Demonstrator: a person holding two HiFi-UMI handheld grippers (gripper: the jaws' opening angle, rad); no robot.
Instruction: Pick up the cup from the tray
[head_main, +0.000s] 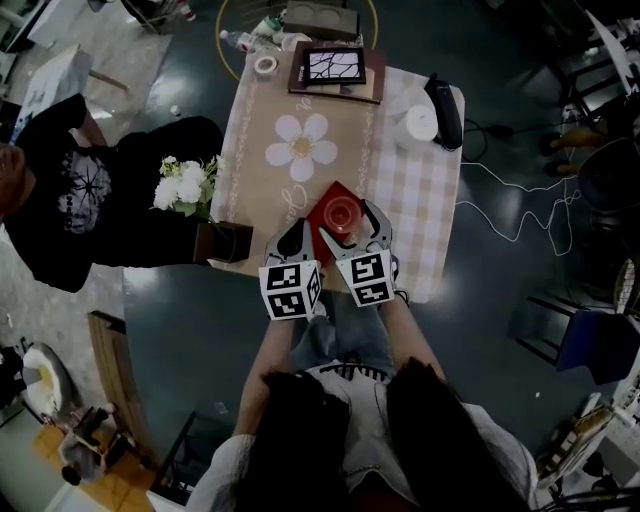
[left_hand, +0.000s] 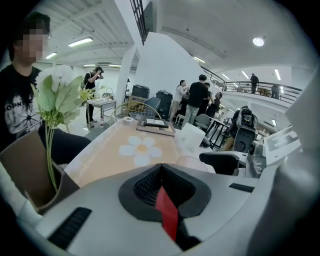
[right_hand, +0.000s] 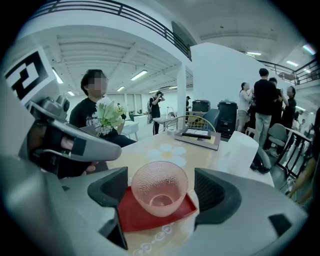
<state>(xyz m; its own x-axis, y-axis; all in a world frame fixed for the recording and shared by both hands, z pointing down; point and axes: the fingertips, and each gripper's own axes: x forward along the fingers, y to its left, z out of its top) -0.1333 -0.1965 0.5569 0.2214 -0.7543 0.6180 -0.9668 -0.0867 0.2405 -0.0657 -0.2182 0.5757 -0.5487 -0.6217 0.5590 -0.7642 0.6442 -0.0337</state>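
Head view: red tray (head_main: 325, 200) sits at the near edge of the table (head_main: 420, 200), with the pink cup (head_main: 341, 213) upright on it. Left gripper (head_main: 296, 238) is at the tray's left corner. Right gripper (head_main: 358, 232) reaches in around the cup.

Left gripper view: jaws are closed together on a thin red edge, which looks like the tray rim (left_hand: 167, 212). It's likely pinning the tray down.

Right gripper view: jaws are wide apart with the cup (right_hand: 159, 192) centred between them. There are gaps on both sides and nothing is gripped yet.

For the step in hand: close evenly on the cup wall below the rim and keep the squeeze light, since the wall looks thin. Lift straight up while the left gripper holds the tray flat.
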